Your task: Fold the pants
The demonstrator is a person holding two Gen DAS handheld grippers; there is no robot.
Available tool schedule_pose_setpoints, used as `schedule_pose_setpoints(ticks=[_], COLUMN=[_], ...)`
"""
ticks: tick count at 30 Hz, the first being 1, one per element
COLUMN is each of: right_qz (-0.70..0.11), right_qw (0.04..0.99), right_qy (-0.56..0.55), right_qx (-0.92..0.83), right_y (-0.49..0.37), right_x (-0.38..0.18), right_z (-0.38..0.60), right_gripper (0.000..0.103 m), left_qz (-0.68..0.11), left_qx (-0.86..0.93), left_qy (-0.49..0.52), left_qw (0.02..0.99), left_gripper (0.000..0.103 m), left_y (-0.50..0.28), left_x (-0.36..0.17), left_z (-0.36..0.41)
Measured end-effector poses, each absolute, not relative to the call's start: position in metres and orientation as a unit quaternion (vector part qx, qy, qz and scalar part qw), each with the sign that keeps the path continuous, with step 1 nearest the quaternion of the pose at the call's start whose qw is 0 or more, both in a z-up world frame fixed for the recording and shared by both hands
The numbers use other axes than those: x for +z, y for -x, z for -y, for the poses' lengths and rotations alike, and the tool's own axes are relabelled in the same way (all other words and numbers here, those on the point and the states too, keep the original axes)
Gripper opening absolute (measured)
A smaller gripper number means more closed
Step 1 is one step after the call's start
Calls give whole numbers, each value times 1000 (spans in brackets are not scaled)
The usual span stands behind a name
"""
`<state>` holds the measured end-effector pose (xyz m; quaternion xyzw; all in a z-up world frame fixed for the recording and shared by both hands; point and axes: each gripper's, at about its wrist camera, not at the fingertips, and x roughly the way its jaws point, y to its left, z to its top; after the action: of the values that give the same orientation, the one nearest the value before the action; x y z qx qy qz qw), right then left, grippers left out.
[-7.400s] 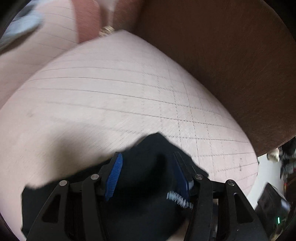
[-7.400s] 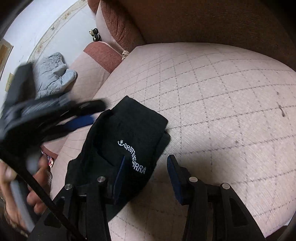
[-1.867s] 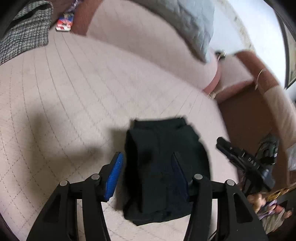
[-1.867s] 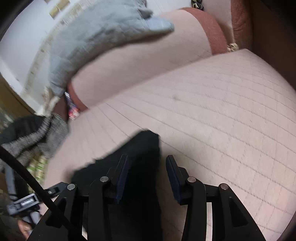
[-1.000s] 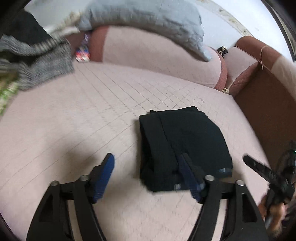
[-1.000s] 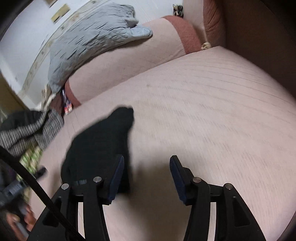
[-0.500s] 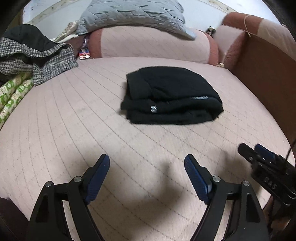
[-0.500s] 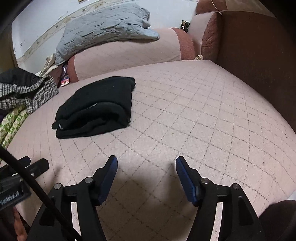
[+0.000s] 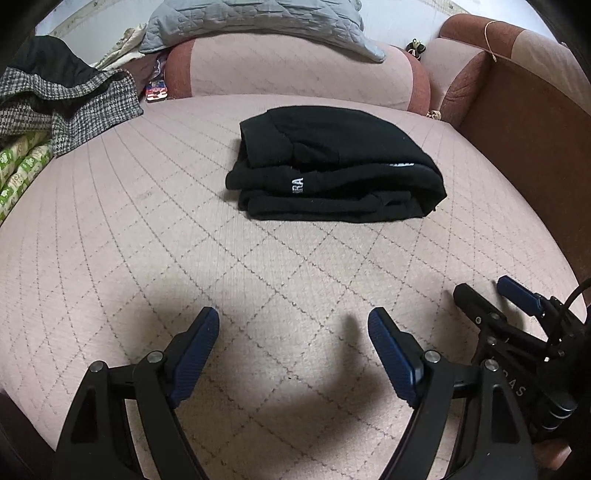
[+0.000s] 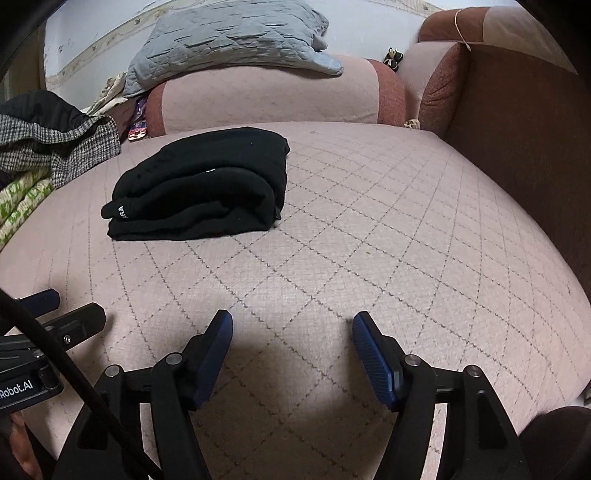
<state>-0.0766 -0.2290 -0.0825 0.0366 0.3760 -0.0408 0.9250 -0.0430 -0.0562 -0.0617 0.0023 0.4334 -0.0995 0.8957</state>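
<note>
The black pants (image 9: 332, 166) lie folded into a thick, compact stack on the pink quilted sofa seat (image 9: 147, 240), white lettering showing on the near edge. In the right wrist view the pants (image 10: 199, 184) sit up and to the left. My left gripper (image 9: 291, 317) hovers open over bare seat, well short of the stack, nothing between its blue pads. My right gripper (image 10: 291, 319) is likewise back from the pants, its jaws opening and empty. Each gripper shows at the edge of the other's view: right gripper (image 9: 484, 288), left gripper (image 10: 74, 304).
A pink bolster cushion (image 9: 295, 70) with a grey quilted pillow (image 9: 258, 14) on top runs behind the pants. A checked garment (image 9: 66, 107) and green patterned cloth (image 9: 22, 166) lie at the left. The brown sofa arm (image 9: 535, 147) rises on the right.
Both grippers have drawn back from the folded pants, which now lie farther up in both views. The right jaws have spread wider. The pants have not moved in the last half second.
</note>
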Motion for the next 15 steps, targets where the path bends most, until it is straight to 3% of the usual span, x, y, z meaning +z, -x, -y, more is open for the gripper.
schedule_pose_setpoints(ticks=[15], right_qz=[-372], right_qw=[927], right_qy=[-25], right_qx=[-44], right_y=[72], right_x=[-84], right_z=[228], right_gripper=[74], left_qz=[-430], left_qx=[-100], left_qy=[-5], left_qw=[897], left_gripper=[82], left_y=[44], left_x=[-64], left_z=[59])
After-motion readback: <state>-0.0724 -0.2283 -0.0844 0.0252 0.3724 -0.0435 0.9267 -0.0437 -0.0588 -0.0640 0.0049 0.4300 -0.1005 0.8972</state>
